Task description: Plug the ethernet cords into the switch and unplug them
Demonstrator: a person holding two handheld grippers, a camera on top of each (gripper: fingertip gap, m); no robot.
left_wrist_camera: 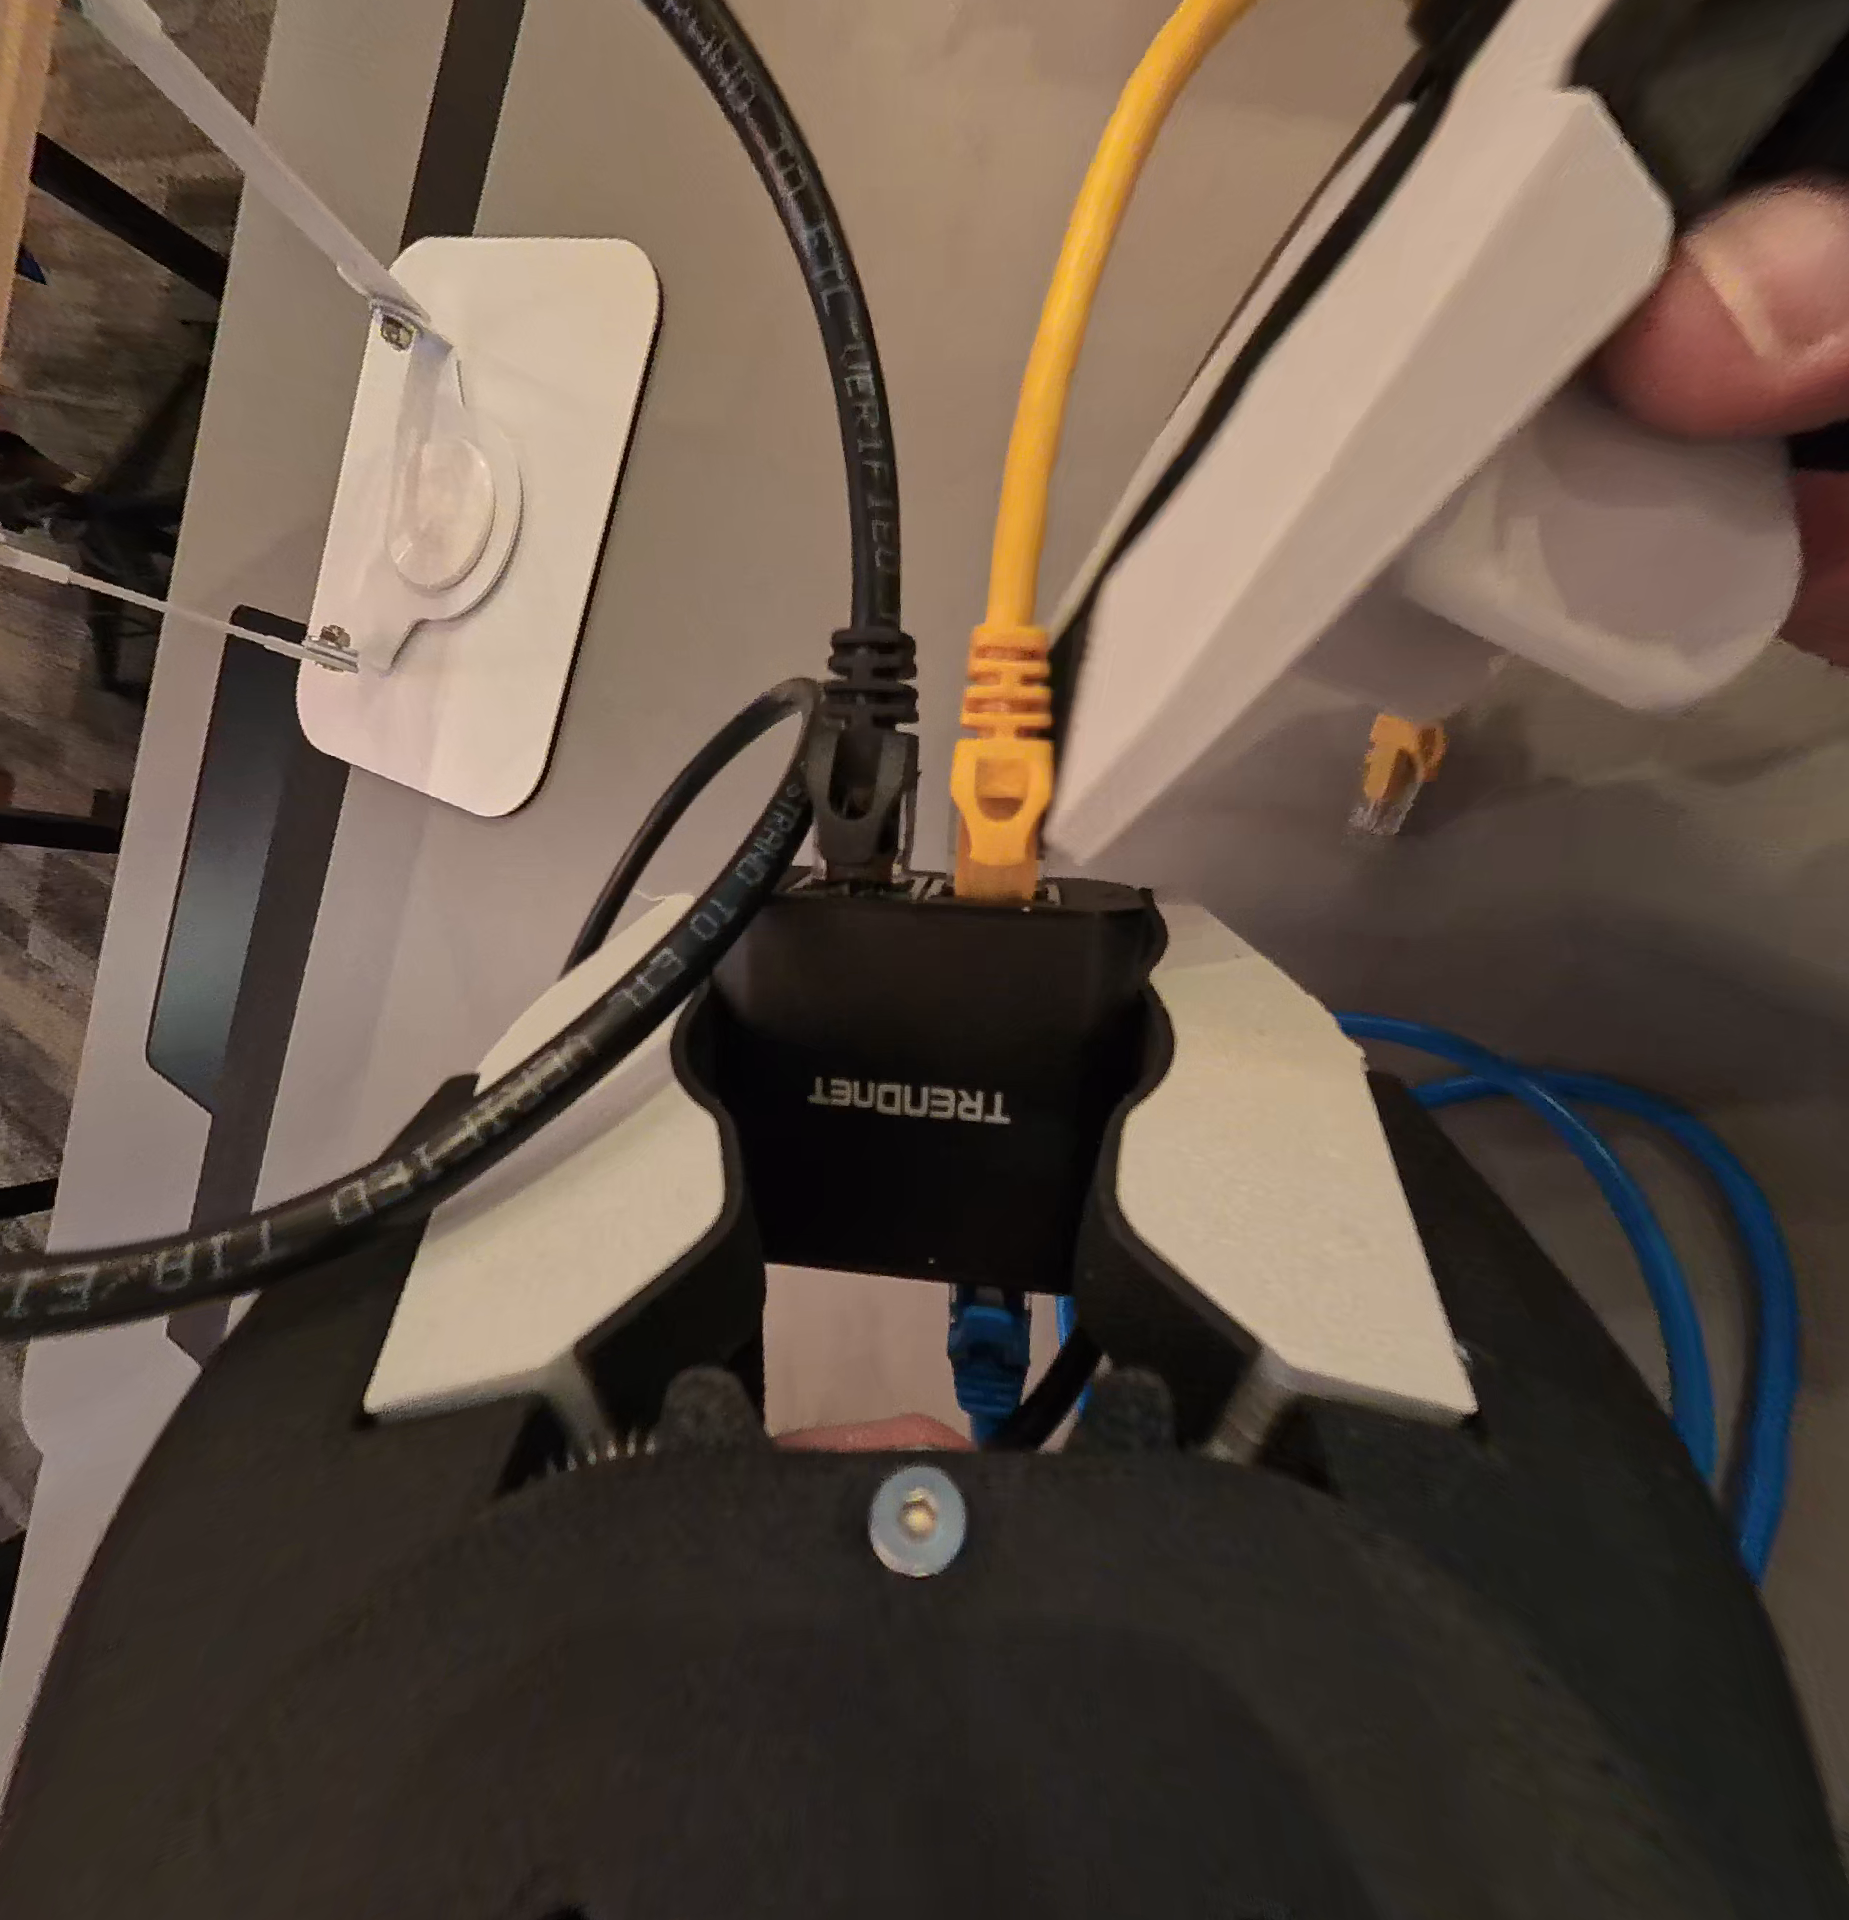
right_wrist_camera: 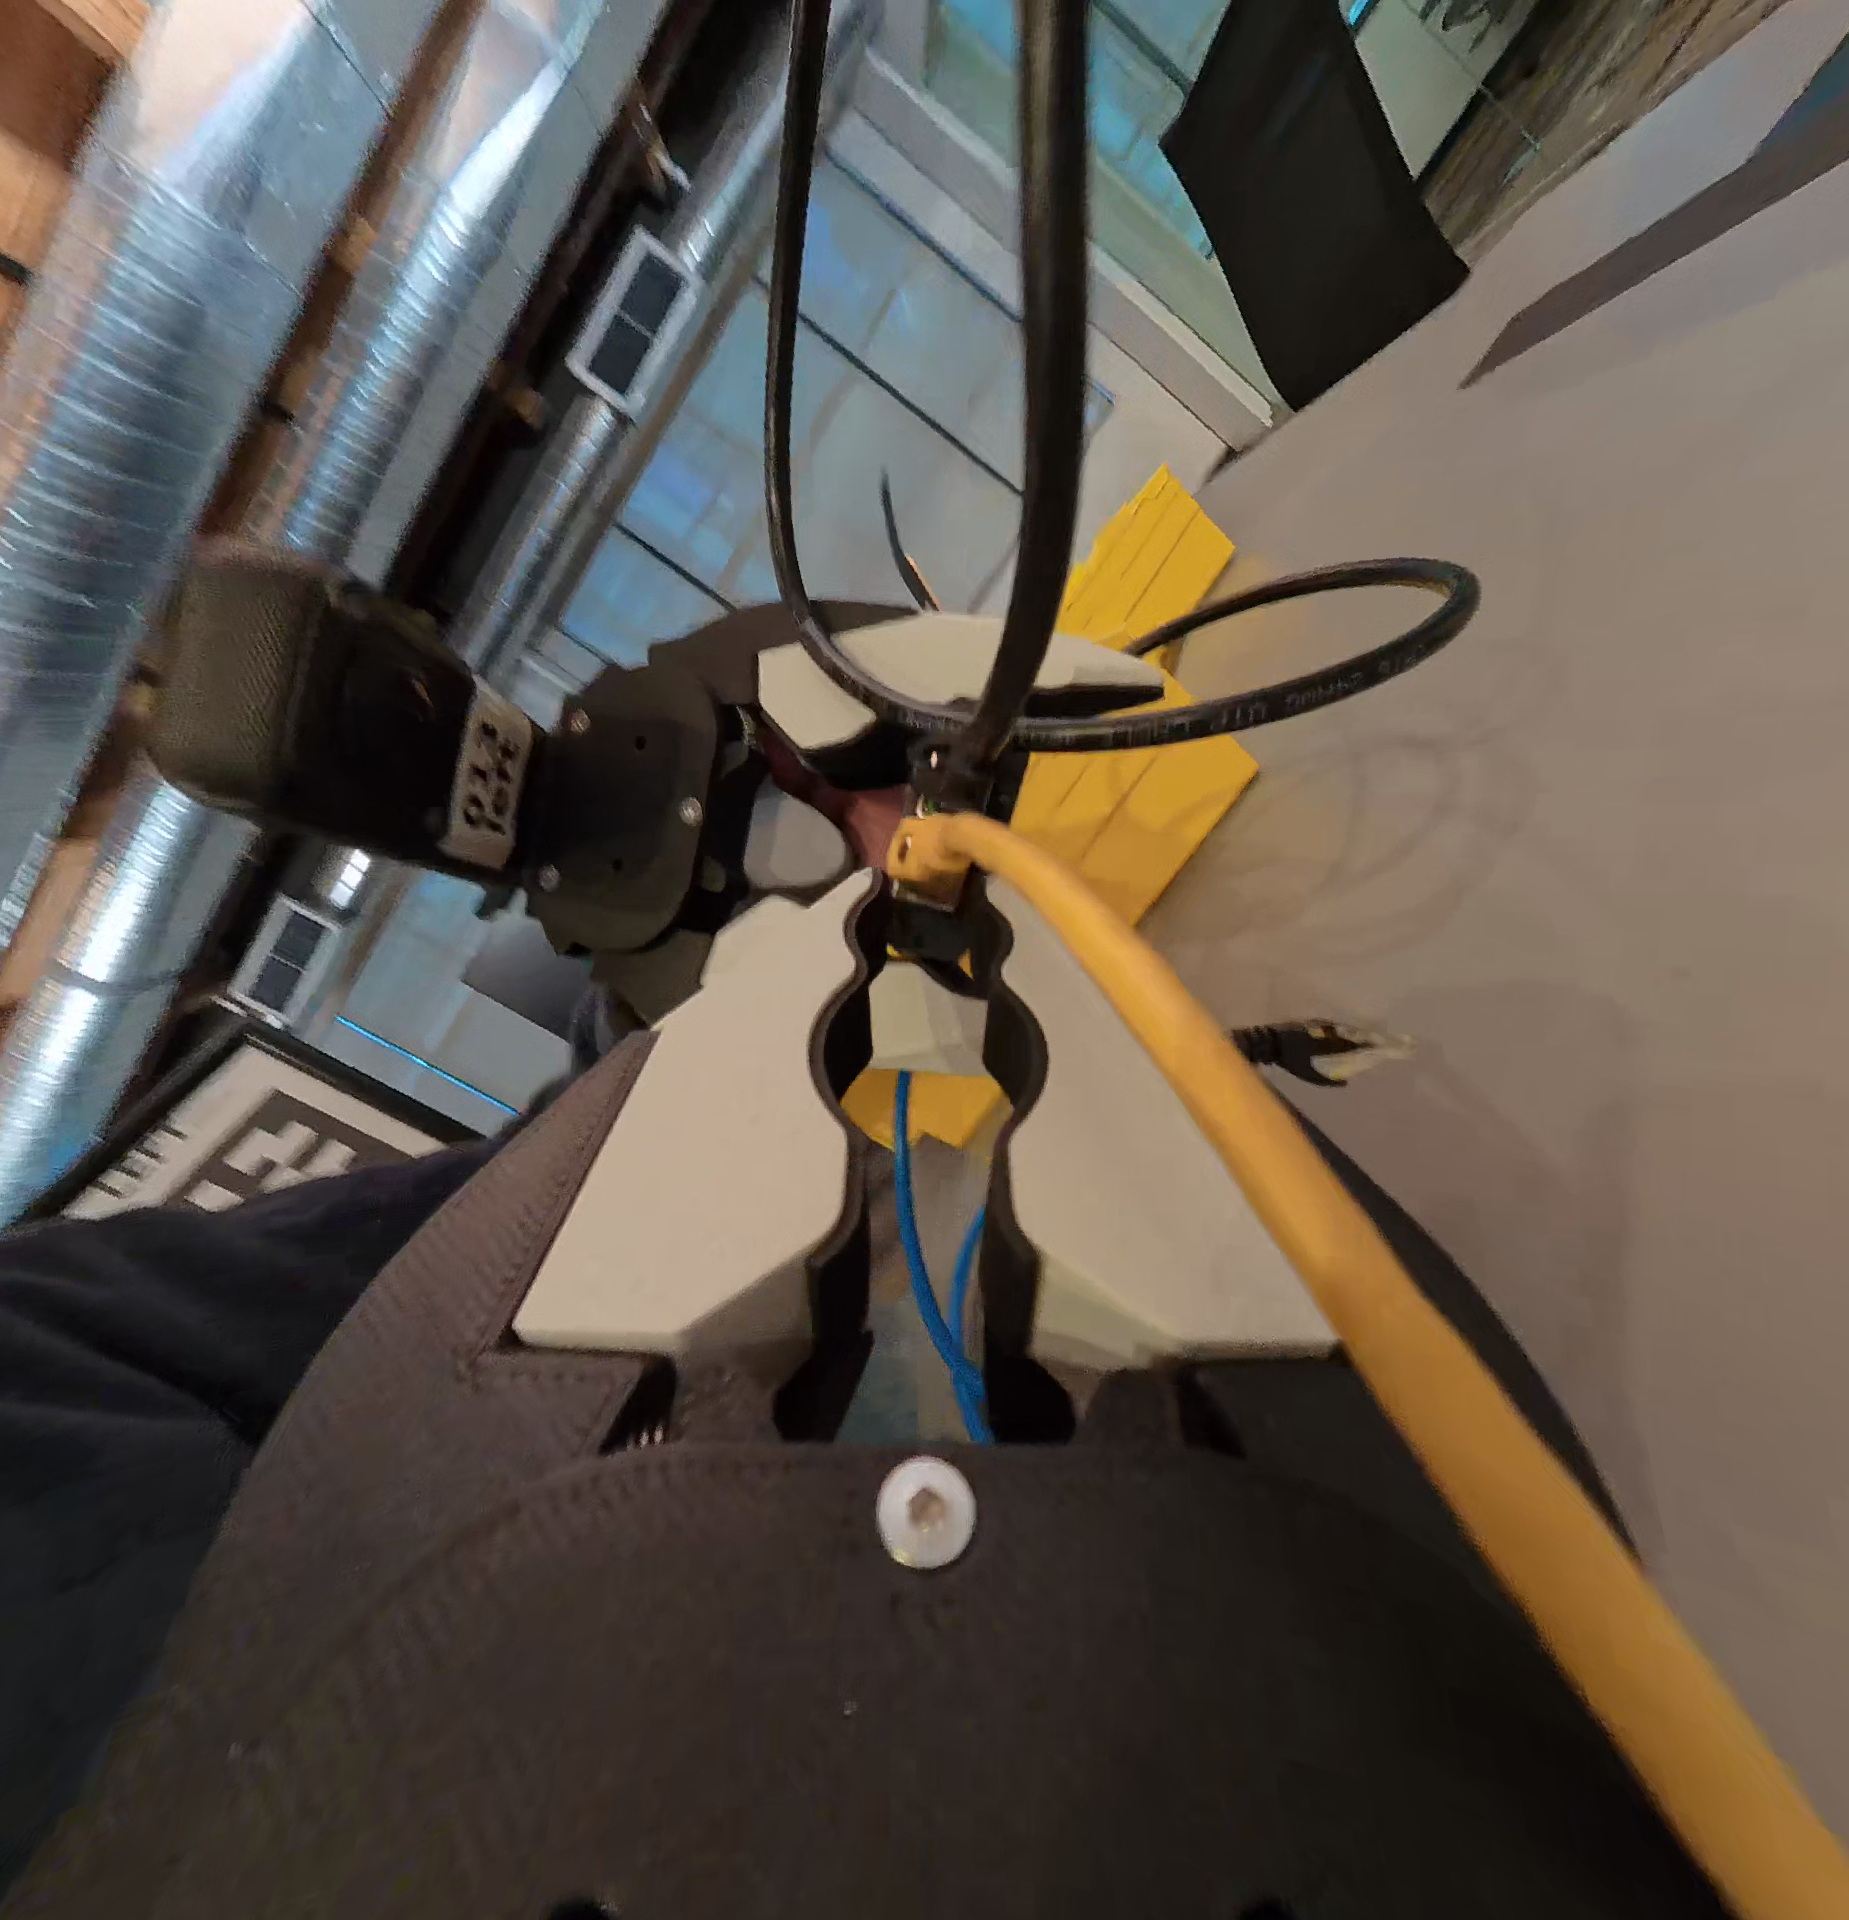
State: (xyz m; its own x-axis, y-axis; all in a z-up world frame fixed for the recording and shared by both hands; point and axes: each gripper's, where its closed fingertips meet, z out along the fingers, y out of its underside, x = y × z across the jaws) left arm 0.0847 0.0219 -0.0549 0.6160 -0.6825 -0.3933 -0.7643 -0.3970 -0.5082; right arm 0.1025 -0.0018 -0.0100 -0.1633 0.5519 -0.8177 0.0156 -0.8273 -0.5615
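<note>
Left wrist view shows the left gripper (left_wrist_camera: 935, 1049) clenched on the black switch (left_wrist_camera: 925, 1101), one white finger (left_wrist_camera: 1278, 1174) pressed on each side of its body. At 12 o'clock from the switch, a black cord (left_wrist_camera: 863, 717) and a yellow cord (left_wrist_camera: 998, 769) sit in neighbouring ports, plugs side by side, both cables rising toward the top edge. The right gripper (left_wrist_camera: 1065, 748) comes in from 2 o'clock, its tip just beside the yellow plug; whether it touches the plug cannot be told. A loose yellow plug (left_wrist_camera: 1398, 774) lies on the grey table (left_wrist_camera: 1522, 935) at 3 o'clock, and a blue cord (left_wrist_camera: 1668, 1226) loops at 4 o'clock, its plug just below the switch. Right wrist view shows that gripper's (right_wrist_camera: 930, 914) fingers (right_wrist_camera: 738, 1122) nearly together at the tips with the yellow cord (right_wrist_camera: 1315, 1247) running outside them, so it looks closed on nothing; a loose black plug (right_wrist_camera: 1315, 1044) lies at 3 o'clock on the table, and yellow blocks (right_wrist_camera: 1128, 790) lie behind the switch.
</note>
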